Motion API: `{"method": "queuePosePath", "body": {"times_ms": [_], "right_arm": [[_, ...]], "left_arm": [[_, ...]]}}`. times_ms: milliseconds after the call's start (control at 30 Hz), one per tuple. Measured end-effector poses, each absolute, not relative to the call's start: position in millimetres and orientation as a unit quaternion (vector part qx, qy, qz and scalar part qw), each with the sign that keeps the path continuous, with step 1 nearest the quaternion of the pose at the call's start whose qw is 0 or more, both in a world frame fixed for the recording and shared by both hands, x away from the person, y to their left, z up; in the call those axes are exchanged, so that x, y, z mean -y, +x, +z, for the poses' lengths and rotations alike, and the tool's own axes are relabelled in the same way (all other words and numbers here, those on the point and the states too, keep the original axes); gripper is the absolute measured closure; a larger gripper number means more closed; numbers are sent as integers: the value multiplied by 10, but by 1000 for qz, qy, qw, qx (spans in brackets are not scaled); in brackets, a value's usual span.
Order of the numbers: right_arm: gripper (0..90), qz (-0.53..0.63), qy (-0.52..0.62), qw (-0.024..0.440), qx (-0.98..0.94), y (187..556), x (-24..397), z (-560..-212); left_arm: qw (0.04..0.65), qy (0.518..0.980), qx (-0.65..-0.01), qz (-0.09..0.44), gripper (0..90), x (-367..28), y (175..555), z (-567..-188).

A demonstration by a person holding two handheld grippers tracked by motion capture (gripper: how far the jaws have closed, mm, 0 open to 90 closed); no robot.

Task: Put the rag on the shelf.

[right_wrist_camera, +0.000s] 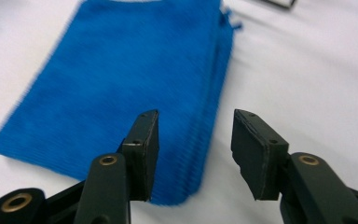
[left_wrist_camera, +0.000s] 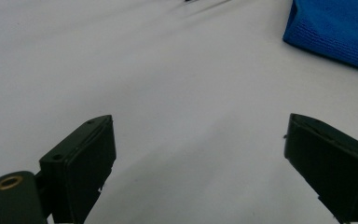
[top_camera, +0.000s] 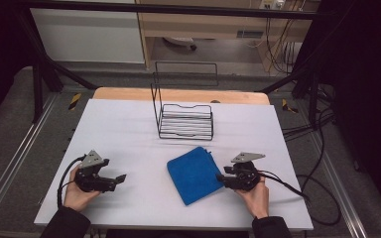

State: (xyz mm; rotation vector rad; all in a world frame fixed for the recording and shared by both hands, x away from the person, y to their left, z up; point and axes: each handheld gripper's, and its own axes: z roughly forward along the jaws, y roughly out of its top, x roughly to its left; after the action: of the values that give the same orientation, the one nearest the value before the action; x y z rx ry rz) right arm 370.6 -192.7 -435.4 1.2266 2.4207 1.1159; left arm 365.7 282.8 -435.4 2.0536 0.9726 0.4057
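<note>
A person sits at a white table (top_camera: pixel 129 129), holding a two-jaw gripper in each hand. A folded blue cloth (top_camera: pixel 194 174) lies flat on the table between the two grippers, much closer to the right one.

The right gripper (top_camera: pixel 220 177) points toward the cloth, its tips just at the cloth's near edge. In the right gripper view, its jaws stand partly open with nothing between them, hovering over the cloth's (right_wrist_camera: pixel 121 79) edge: one jaw sits above the blue fabric, the other above bare table just beside it. Whether the jaws touch the cloth cannot be told.

The left gripper (top_camera: pixel 120 178) rests well apart from the cloth, pointing toward it across bare table. In the left gripper view its jaws are spread wide and hold nothing; a corner of the cloth (left_wrist_camera: pixel 335 32) lies ahead and off to one side of them.

Beyond both grippers, toward the far side of the table, stands a black wire rack (top_camera: pixel 184 119) with a tall upright back frame.
</note>
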Motion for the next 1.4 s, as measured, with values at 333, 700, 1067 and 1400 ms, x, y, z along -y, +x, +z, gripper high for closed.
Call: {"method": "queuePosePath", "body": {"times_ms": [333,700,1067,1400], "right_arm": [[681,359,415,77,-833,3743,1872,-4473],[860,361,435,54,-823,3668,1896,-4405],[864,362,470,58,-803,3389,1967,-4286],[780,346,481,77,-802,3291,1971,-4363]], "left_arm": [[403,815,-384,161,88,-2826,3656,-4357],[403,816,-383,161,88,-2819,3643,-4347],[406,813,-384,161,88,-2809,3637,-4347],[402,817,-381,161,89,-2799,3638,-4347]]}}
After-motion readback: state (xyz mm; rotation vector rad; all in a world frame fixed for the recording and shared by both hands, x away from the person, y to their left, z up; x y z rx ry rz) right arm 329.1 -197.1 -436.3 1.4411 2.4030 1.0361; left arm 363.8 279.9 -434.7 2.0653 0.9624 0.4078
